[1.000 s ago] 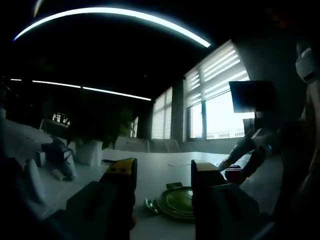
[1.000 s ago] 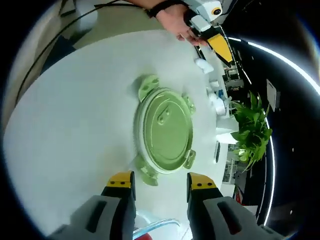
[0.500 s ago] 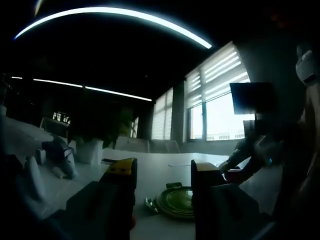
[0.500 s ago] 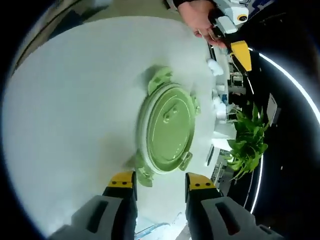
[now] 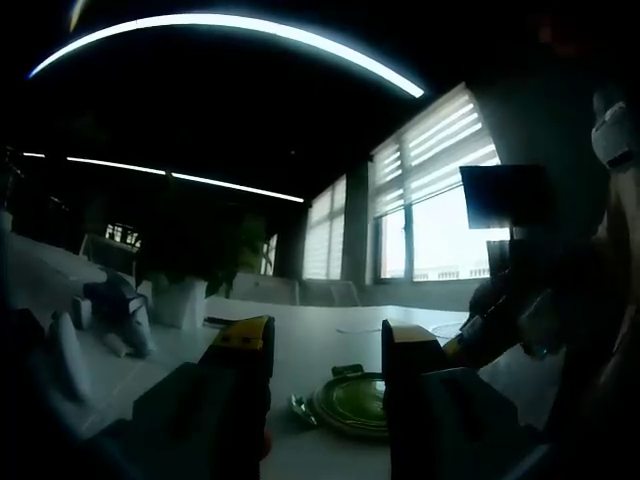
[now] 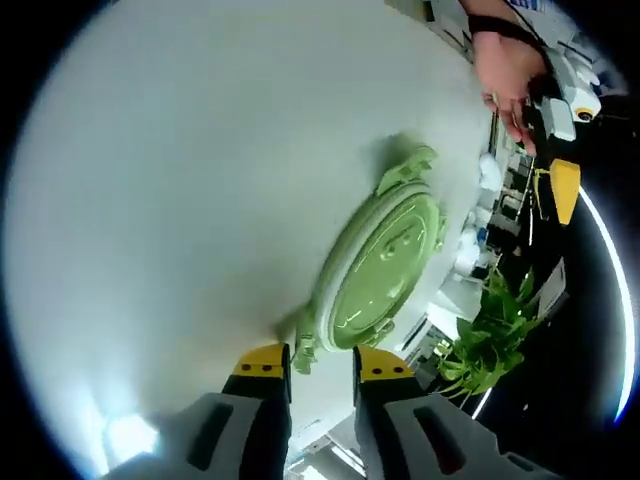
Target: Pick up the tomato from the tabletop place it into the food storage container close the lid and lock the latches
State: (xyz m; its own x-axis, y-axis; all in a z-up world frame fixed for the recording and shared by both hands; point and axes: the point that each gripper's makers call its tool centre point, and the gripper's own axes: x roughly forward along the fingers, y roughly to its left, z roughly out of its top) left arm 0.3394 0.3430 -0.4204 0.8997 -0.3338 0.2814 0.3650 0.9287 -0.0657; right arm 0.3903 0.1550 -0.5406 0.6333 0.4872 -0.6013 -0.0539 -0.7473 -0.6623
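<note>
Lid (image 6: 385, 262) seated on container — right gripper (image 6: 312, 362) narrowed, empty, near latch (image 6: 303, 342); latch best pressed squarely. Left gripper (image 5: 326, 338) parted, idle.

A round white counter (image 6: 170, 200) spreads pale under the glare. Beyond its far edge stands a leafy green potted plant (image 6: 485, 335) — dark room behind it. In the left gripper view, tall windows with slatted white blinds (image 5: 435, 195) glow at right, a dark flat screen (image 5: 503, 195) before them — curved ceiling light strip (image 5: 230, 25) overhead.
</note>
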